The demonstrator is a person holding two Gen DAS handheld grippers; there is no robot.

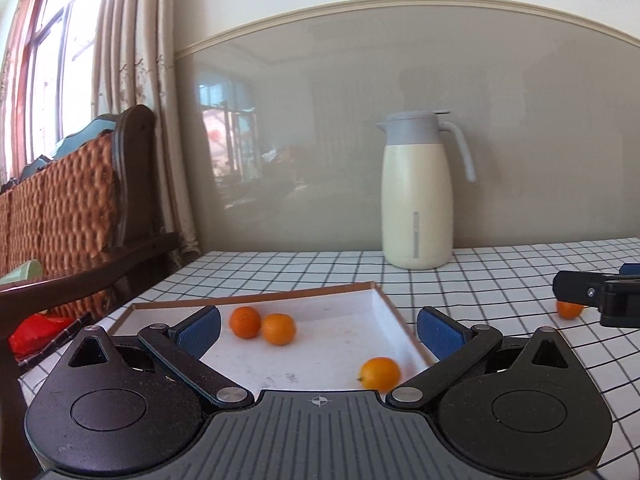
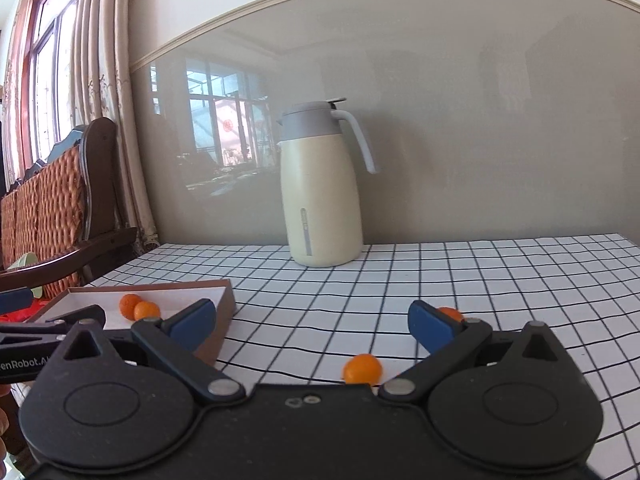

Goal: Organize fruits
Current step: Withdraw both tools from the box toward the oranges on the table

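While both claws hang spread and empty, the move to come turns on the small orange fruit (image 2: 363, 368) lying loose on the checked tablecloth (image 2: 500, 280). It sits low in the right wrist view, just ahead of the right gripper (image 2: 312, 326), between the two blue pads but nearer the right-hand one (image 2: 430, 330). The fruit is nearly round, so no long axis sets the approach; I judge a short forward and downward reach, shifted a little to the right, would centre it between the jaws. A second orange fruit (image 2: 450, 313) peeps out just behind that same pad, mostly hidden.

Further left, the left gripper (image 1: 318, 326), released and holding nothing, hovers over the near part of the shallow white tray (image 1: 256, 298) with its brown rim. Three fruits already lie inside: one (image 1: 380, 374) near the right wall, close to the claw, and a touching pair (image 1: 262, 323) farther in. From this view one loose fruit (image 1: 570, 309) shows off to the right under the other claw, well apart from the tray.

The right hand is therefore clearly nearer the loose fruits. At the back stands a cream thermos jug (image 2: 322, 188) against the wall.
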